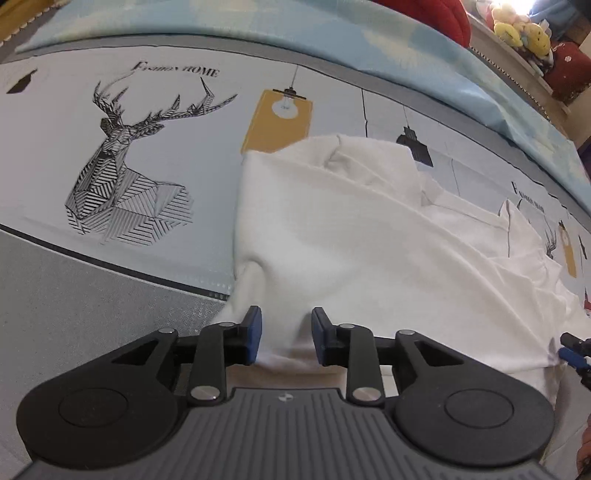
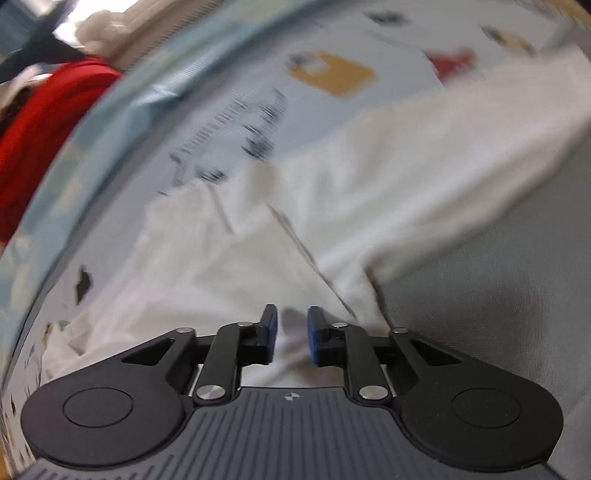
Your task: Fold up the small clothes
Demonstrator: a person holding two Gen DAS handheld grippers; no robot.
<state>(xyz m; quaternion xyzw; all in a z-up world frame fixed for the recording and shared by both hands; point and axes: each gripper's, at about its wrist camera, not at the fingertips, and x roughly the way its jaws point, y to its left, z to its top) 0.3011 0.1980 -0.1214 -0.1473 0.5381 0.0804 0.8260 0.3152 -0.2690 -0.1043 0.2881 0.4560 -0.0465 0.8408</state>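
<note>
A small white garment (image 1: 354, 236) lies spread on a printed bed sheet (image 1: 147, 147). My left gripper (image 1: 286, 338) sits at its near edge with the jaws apart and white cloth between the blue pads (image 1: 255, 332). The pads do not press on the cloth. In the right wrist view, which is motion-blurred, the same white garment (image 2: 332, 206) fills the middle. My right gripper (image 2: 291, 334) is over it, jaws apart, with cloth lying between the pads. The right gripper's blue tip (image 1: 572, 356) shows at the far right edge of the left wrist view, at the garment's corner.
The sheet carries a deer print (image 1: 122, 173) and yellow lamp print (image 1: 277, 122). A light blue blanket (image 1: 332, 33) lies along the far side. A red cushion (image 2: 40, 136) and plush toys (image 1: 521, 29) sit beyond it. Grey sheet area (image 2: 480, 314) lies to the right.
</note>
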